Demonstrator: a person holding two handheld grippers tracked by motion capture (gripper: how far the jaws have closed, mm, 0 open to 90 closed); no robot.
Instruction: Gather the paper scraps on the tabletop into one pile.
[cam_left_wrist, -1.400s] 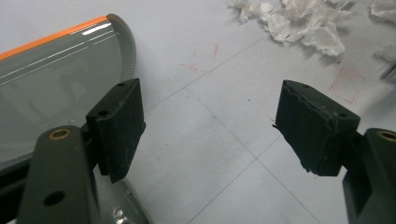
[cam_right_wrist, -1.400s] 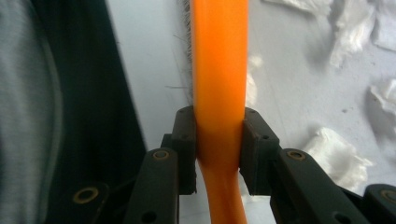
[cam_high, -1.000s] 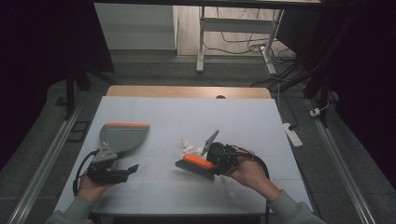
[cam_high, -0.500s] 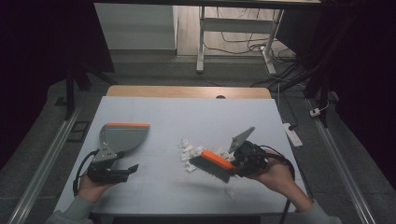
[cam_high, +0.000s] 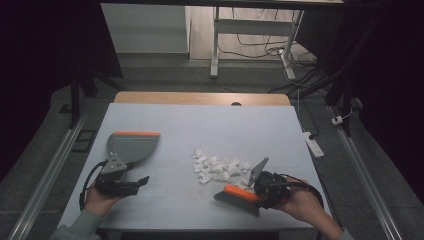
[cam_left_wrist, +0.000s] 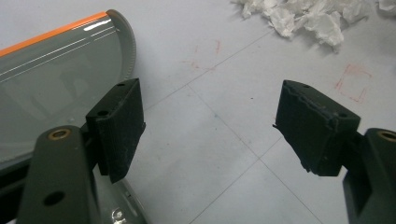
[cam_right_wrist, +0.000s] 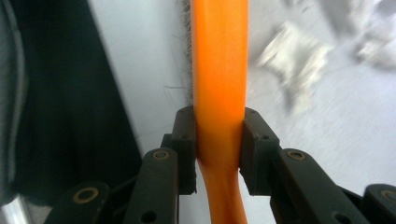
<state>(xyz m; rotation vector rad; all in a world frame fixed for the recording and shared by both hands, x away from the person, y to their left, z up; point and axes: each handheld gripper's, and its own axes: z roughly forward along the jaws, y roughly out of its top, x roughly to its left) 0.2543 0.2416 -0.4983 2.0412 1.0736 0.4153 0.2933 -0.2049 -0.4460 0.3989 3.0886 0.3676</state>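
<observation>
Pale grey tabletop (cam_high: 200, 125) is carrying crumpled white paper scraps (cam_high: 220, 167), probably feather-light. Right gripper (cam_right_wrist: 219, 140) is clamping the orange-backed hand brush (cam_high: 239, 195); left gripper (cam_left_wrist: 210, 126) is gaping beside the grey orange-edged dustpan (cam_high: 132, 146).

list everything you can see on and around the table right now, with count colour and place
dustpan: one, grey with an orange front strip, left part of the table
paper scraps: a loose pile, white, middle of the table, right of the dustpan
brush: one, orange back with grey bristles, near edge, just below the pile
table: one, pale grey top with a wooden far edge
power strip: one, white, on the floor right of the table
left gripper: black, jaws apart, holding nothing, just behind the dustpan
right gripper: black, jaws clamped on the brush's orange handle
hands: two, at the near edge
</observation>
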